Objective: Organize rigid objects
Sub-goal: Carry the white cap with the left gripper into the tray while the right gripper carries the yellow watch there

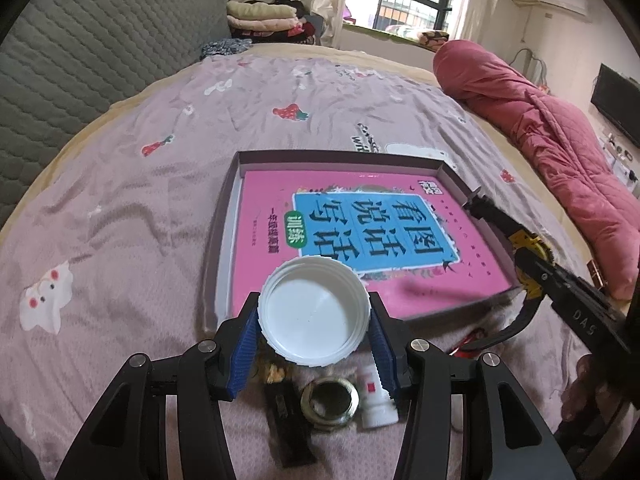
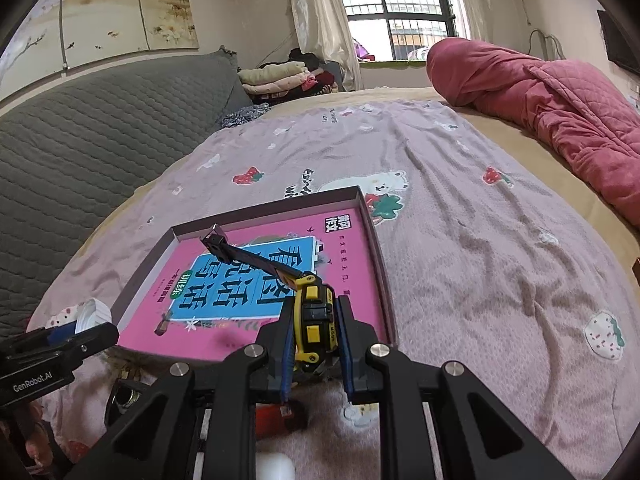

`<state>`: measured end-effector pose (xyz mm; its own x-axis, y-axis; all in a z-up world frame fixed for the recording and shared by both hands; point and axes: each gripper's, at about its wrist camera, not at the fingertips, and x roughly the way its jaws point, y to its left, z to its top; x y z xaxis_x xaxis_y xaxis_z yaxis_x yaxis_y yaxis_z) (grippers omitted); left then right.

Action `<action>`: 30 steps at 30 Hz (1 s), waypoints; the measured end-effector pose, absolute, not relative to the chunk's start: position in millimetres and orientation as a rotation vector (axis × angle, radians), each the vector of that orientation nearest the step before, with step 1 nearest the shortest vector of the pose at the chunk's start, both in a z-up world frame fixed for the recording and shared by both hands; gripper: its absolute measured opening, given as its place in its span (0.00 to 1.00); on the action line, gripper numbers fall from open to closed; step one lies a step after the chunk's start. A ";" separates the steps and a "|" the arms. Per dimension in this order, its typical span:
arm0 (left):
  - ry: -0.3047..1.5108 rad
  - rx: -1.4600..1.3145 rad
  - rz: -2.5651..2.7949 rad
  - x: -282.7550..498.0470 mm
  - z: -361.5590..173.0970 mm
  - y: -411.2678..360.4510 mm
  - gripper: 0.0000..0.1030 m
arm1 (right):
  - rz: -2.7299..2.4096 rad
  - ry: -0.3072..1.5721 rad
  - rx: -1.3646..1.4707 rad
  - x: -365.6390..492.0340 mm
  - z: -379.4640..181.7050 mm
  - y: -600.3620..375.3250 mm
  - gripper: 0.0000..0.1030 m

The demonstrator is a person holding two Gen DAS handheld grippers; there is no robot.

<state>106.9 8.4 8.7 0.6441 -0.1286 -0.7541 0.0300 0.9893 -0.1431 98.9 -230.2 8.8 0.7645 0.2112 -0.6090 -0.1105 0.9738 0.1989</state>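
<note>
The left gripper (image 1: pixel 314 334) clamps a white lid (image 1: pixel 314 312), open side up, over the near edge of a shallow box (image 1: pixel 224 220) on the bed (image 1: pixel 120 200). The right gripper (image 2: pixel 314 350) pinches a yellow tape measure (image 2: pixel 314 312), its blade out over the pink book (image 2: pixel 352 248) in the box. A metal ring (image 1: pixel 329 402) and small bottle (image 1: pixel 376 404) lie below the lid.

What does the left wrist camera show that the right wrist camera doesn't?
Only the left wrist view shows the brass ring, the small white bottle and the open inside of the white lid held by the left gripper. Only the right wrist view shows the wall painting and the right gripper clamping the yellow tape measure. Both show the pink book in its shallow box and the red quilt.
</note>
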 end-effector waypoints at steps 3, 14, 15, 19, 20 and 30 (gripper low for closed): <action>0.863 -0.122 -0.087 115.7 9.0 8.8 0.50 | 0.171 0.674 0.132 105.7 7.8 -225.5 0.18; 0.883 -0.116 -0.054 152.2 3.9 17.2 0.50 | 0.124 0.693 0.138 127.7 -0.6 -228.3 0.18; 0.887 -0.118 -0.058 154.7 2.4 17.0 0.50 | 0.113 0.701 0.134 130.0 -2.6 -228.7 0.18; 0.903 -0.105 -0.056 159.8 -4.9 14.8 0.50 | 0.092 0.728 0.123 135.5 -9.6 -228.4 0.18; 0.909 -0.104 -0.056 160.9 -7.1 14.7 0.50 | 0.087 0.733 0.121 136.0 -11.2 -227.9 0.18; 0.954 -0.111 -0.048 170.4 -27.9 17.2 0.50 | 0.041 0.759 0.038 138.8 -19.1 -220.1 0.18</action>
